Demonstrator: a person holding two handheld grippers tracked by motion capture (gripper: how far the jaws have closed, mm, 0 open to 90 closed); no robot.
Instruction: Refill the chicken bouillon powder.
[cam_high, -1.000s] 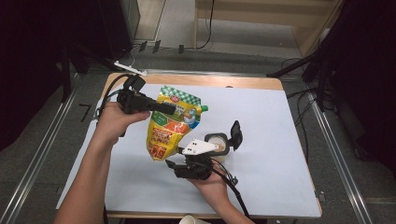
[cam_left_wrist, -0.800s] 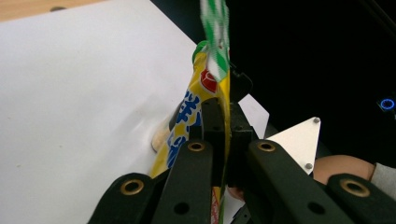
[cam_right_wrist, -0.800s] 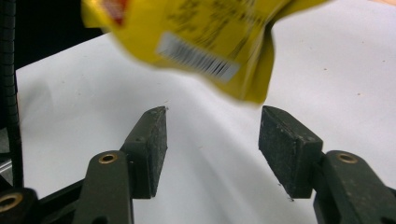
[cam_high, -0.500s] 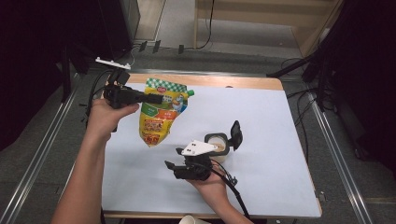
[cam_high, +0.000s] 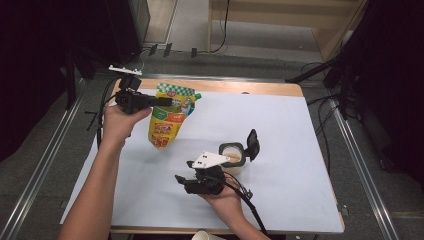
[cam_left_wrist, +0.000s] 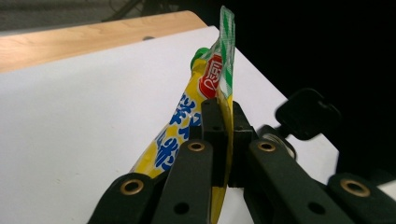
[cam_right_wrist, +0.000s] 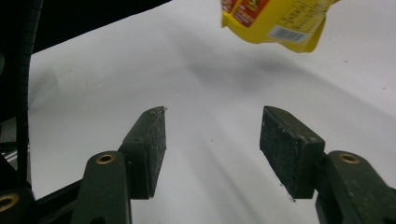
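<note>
My left gripper (cam_high: 167, 102) is shut on the upper part of a yellow pouch (cam_high: 166, 121) with a green-striped top, near the table's far left. In the left gripper view the pads (cam_left_wrist: 212, 133) pinch the pouch (cam_left_wrist: 209, 79) edge-on. The pouch's bottom (cam_right_wrist: 275, 18) hangs above the white mat, casting a shadow. My right gripper (cam_high: 181, 179) is near the front middle, pointing left, open with nothing between its pads (cam_right_wrist: 212, 140). Just right of it stands a small white container (cam_high: 233, 156) with its black flip lid (cam_high: 252, 144) up.
A white mat (cam_high: 290, 130) covers most of the wooden table (cam_high: 250, 88). A paper cup rim (cam_high: 202, 235) pokes in at the front edge. Cables trail off the far left corner, and metal rails run along both sides of the table.
My left hand has carried the pouch to the left and toward the far edge, away from the container. The right gripper has stayed where it was.
</note>
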